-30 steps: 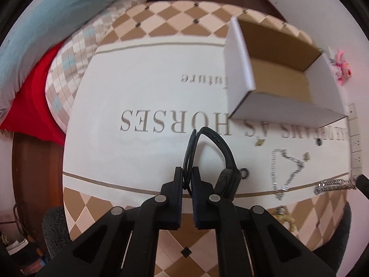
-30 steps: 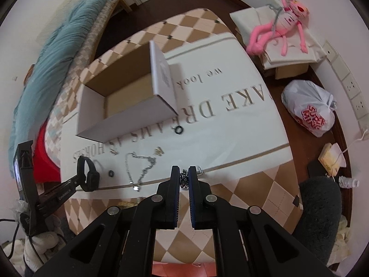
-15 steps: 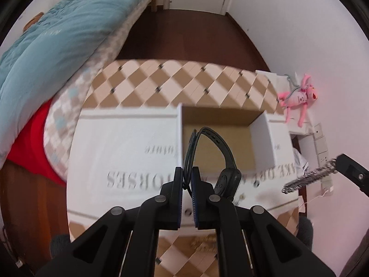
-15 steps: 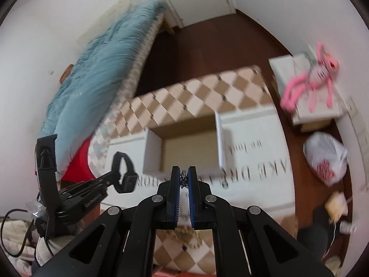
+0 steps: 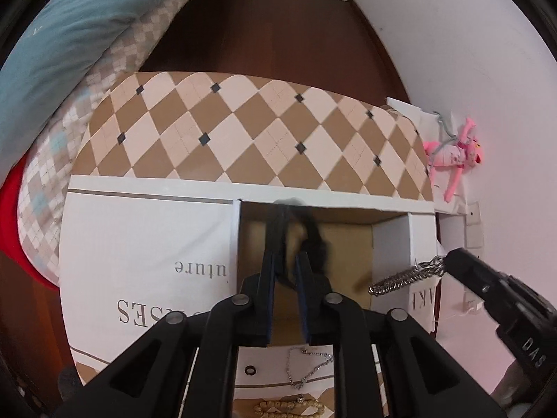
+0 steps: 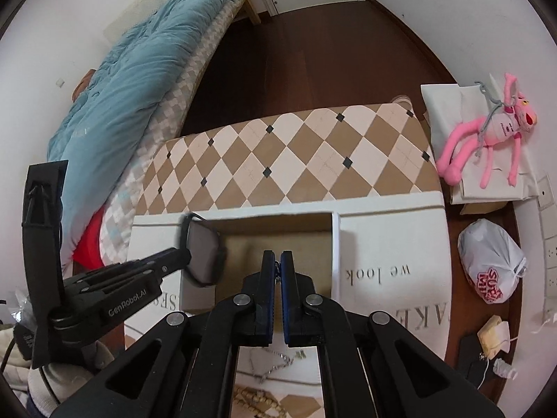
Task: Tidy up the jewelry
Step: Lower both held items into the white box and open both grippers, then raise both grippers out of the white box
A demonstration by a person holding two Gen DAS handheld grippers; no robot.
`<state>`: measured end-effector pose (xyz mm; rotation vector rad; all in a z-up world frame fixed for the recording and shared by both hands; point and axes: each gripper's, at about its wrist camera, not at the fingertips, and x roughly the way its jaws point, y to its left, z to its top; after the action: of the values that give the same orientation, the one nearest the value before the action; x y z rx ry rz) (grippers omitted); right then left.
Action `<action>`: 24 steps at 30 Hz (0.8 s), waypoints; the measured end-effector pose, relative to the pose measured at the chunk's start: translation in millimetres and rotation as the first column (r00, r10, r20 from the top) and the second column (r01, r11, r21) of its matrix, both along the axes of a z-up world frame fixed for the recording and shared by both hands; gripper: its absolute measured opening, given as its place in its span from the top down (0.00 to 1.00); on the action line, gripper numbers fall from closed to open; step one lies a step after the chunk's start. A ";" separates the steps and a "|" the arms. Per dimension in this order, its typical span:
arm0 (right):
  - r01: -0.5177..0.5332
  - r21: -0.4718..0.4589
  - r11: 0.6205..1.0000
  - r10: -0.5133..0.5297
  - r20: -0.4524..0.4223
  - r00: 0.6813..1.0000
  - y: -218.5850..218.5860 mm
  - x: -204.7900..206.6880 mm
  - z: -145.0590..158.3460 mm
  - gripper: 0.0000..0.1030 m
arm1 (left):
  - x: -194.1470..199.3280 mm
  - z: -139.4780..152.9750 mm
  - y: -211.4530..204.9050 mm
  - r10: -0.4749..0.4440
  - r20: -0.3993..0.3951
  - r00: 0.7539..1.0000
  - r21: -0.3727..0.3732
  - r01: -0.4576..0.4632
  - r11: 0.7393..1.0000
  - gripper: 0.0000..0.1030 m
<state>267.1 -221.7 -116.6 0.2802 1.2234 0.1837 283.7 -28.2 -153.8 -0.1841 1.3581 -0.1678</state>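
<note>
An open white cardboard box (image 5: pixel 390 240) (image 6: pixel 336 240) stands on the table. My left gripper (image 5: pixel 286 261) is over the box with its jaws parted; a blurred black wristband (image 5: pixel 315 233) hangs between the fingers, also in the right wrist view (image 6: pixel 203 256). My right gripper (image 6: pixel 277 261) is shut on a silver chain (image 5: pixel 403 278) and holds it above the box's right side. A thin silver necklace (image 5: pixel 306 365) (image 6: pixel 269 360), a small black ring (image 5: pixel 249 370) and a beaded bracelet (image 5: pixel 289 407) (image 6: pixel 254 400) lie on the table below the grippers.
The table has a checked cloth with a white printed runner (image 5: pixel 139 244). A bed with a blue duvet (image 6: pixel 139 69) lies at the left. A pink plush toy (image 6: pixel 487 136) and a white plastic bag (image 6: pixel 491 264) sit at the right by the wall.
Both grippers have moved forward over the box. The left jaws have parted and the wristband is blurred between them. The right gripper still holds the chain.
</note>
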 end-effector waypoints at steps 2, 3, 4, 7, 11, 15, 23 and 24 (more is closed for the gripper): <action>-0.010 0.033 0.999 0.011 -0.044 0.999 1.4 11.3 -8.7 0.97 | 2.0 3.9 1.2 0.013 0.013 1.000 0.005 -0.014 1.000 0.75; -0.020 0.029 0.999 0.022 -0.071 0.997 2.2 15.0 -13.7 0.96 | 2.3 7.2 2.7 0.020 0.025 1.000 0.014 -0.020 1.000 0.62; -0.027 0.019 0.999 0.028 -0.086 0.996 3.4 16.1 -16.9 0.95 | 1.1 10.7 4.6 0.027 0.038 0.999 0.015 -0.027 1.000 0.50; -0.030 0.001 1.000 0.030 -0.110 0.993 1.6 13.9 -24.9 0.61 | -4.4 19.7 12.3 0.039 0.082 0.996 0.064 -0.045 0.997 0.32; -0.017 -0.096 0.995 0.010 -0.082 0.997 -3.0 0.5 -26.9 0.42 | -16.2 21.4 19.5 0.029 0.137 0.990 0.162 -0.051 0.985 0.15; -0.002 -0.255 0.967 -0.008 -0.038 0.999 -2.5 -13.5 -27.7 0.16 | -31.7 13.0 21.3 0.013 0.160 0.987 0.230 -0.050 0.972 0.00; 0.001 -0.392 0.920 -0.008 -0.017 1.000 4.8 -33.9 -43.7 0.03 | -58.1 -3.9 17.7 0.006 0.173 0.985 0.268 -0.053 0.962 0.00; 0.002 -0.391 0.920 -0.010 -0.018 1.000 5.4 -36.5 -45.9 0.03 | -60.6 -4.4 17.8 0.008 0.175 0.985 0.267 -0.055 0.962 0.00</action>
<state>230.6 -216.3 -162.5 -0.0642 1.2497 -0.0721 223.0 -10.3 -158.2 0.0386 1.1907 0.0302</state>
